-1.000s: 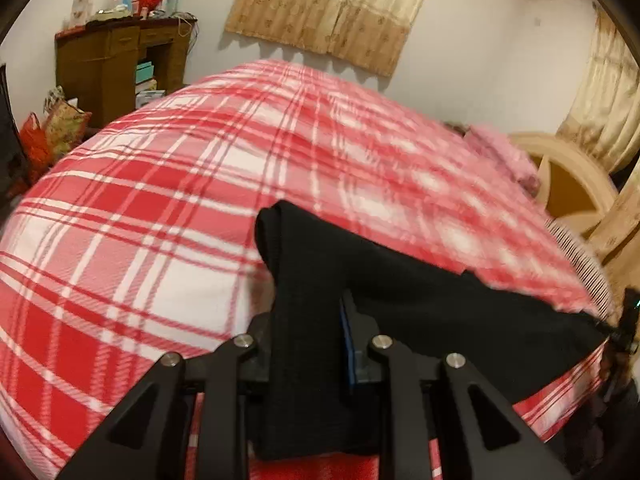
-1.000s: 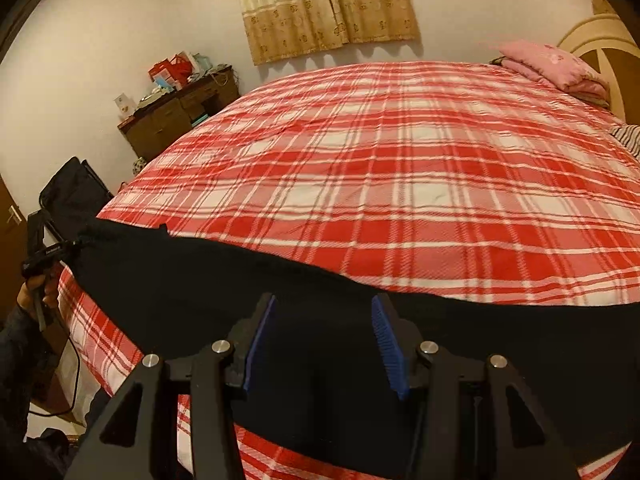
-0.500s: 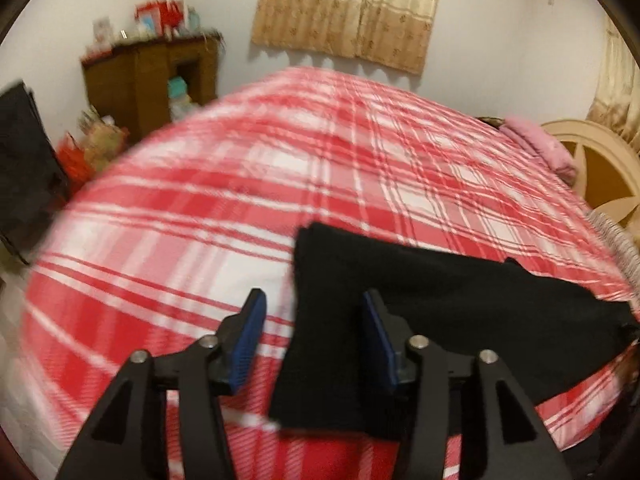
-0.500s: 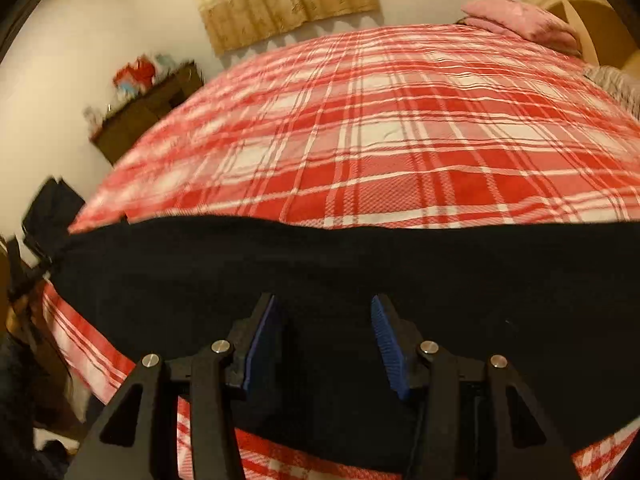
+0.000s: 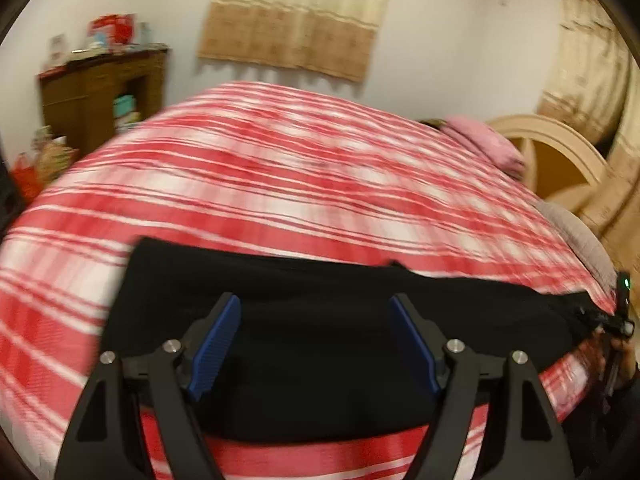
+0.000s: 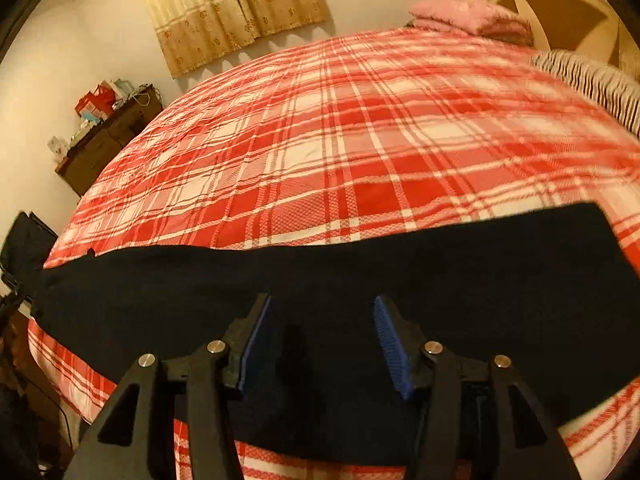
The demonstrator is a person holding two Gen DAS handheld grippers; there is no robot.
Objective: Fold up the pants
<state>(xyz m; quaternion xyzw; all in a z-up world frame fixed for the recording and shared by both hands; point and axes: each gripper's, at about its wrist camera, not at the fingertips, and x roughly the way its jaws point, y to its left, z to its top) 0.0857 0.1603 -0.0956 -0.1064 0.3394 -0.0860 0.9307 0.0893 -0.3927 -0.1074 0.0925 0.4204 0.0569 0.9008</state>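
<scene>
Black pants (image 5: 320, 320) lie flat in a long strip along the near edge of the bed with its red and white plaid cover (image 5: 300, 184). My left gripper (image 5: 316, 340) is open above one end of the strip, jaws wide, holding nothing. The pants also fill the lower part of the right wrist view (image 6: 360, 276). My right gripper (image 6: 322, 344) is open above the cloth, holding nothing. The other gripper shows small at the far right edge of the left wrist view (image 5: 618, 320).
A pink pillow (image 6: 468, 16) and a striped pillow (image 6: 592, 80) lie at the head of the bed by a beige headboard (image 5: 560, 156). A brown dresser (image 5: 104, 96) with boxes on top stands by the wall. A black bag (image 6: 24, 248) sits beside the bed.
My left gripper has let go of the pants and opened wide, then swung toward the middle of the strip. The pants now lie flat. My right gripper stays open and has shifted over the cloth.
</scene>
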